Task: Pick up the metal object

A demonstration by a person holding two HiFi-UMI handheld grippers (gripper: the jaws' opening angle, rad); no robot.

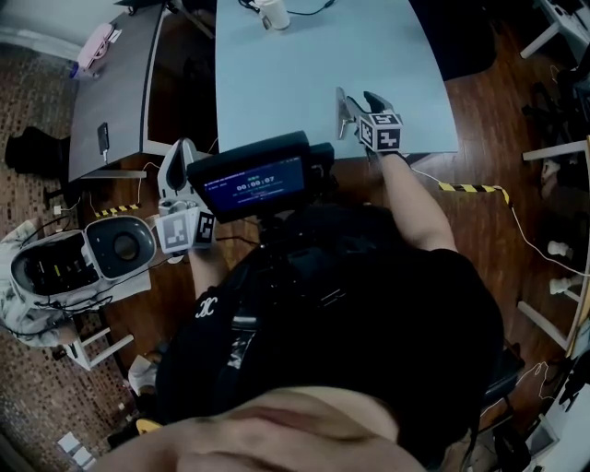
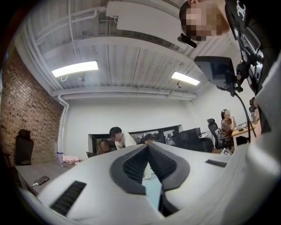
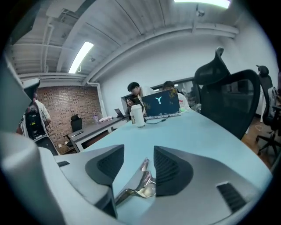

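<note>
Pale blue table fills the head view from 10 to 1 o'clock, with a white cup at its far end, 12 o'clock.

We hold the right gripper at the table's near edge, about 1 o'clock. Its jaws are spread. The metal object lies on the table between them, close against the 3 o'clock pad, with clear table showing on the 9 o'clock side. Neither pad presses on it.

The left gripper is off the table at 9 o'clock, pointing into the room, jaws pressed together on nothing.

Handling, as we judge it: a polished, bent strip, so stiff, fairly light and slippery. We would pinch its upright flat faces squarely, low near the bend, so it cannot skid or twist out.
</note>
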